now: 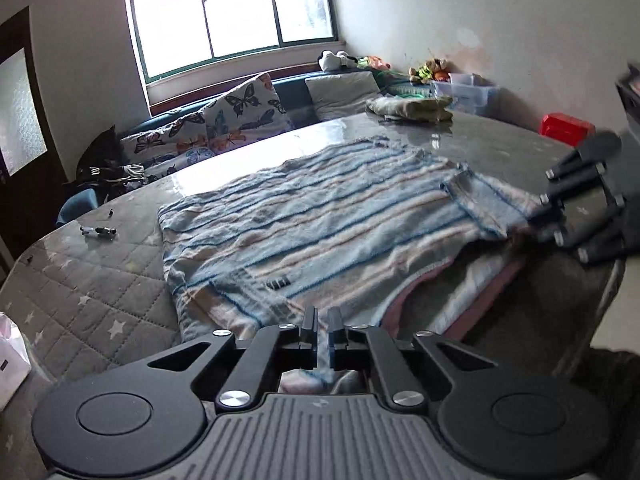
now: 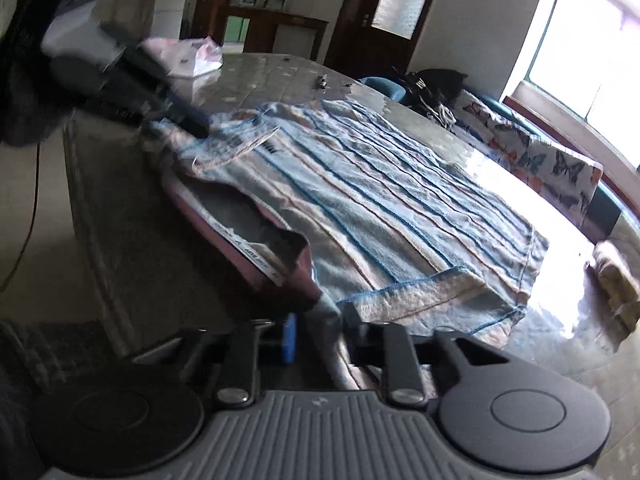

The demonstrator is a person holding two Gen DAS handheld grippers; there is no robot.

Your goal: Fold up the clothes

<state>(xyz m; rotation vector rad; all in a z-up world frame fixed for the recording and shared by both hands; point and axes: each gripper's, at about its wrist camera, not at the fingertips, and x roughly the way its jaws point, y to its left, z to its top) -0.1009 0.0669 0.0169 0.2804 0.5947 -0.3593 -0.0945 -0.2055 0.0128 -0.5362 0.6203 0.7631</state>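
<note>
Nearest the left camera, the left gripper [image 1: 322, 322] has its two fingers pinched together on the near hem of a striped garment [image 1: 320, 216], with a fold of the blue-and-cream cloth caught between them and bunched up behind. In its own view the right gripper [image 2: 316, 326] likewise clamps a twist of the same cloth at the other near corner, beside a pink waistband or lining [image 2: 256, 248] that gapes open along that edge. Past both tools the garment lies spread fairly flat on the grey table [image 1: 500, 136], with one strip at its right side already turned over onto the body. With both near corners held, the step in hand looks like carrying this edge over toward the far one. To do it well, I would keep the two grips level and the hem taut between them, lift just enough that the cloth clears itself, and lay the edge down square to the stripes, so that the pink lining is tucked in rather than left poking out. Farther on, a folded olive-green cloth [image 1: 412, 106] sits at the table's far end, well apart, and beyond it are a couch with a butterfly cushion [image 1: 244, 108] and the window.
</note>
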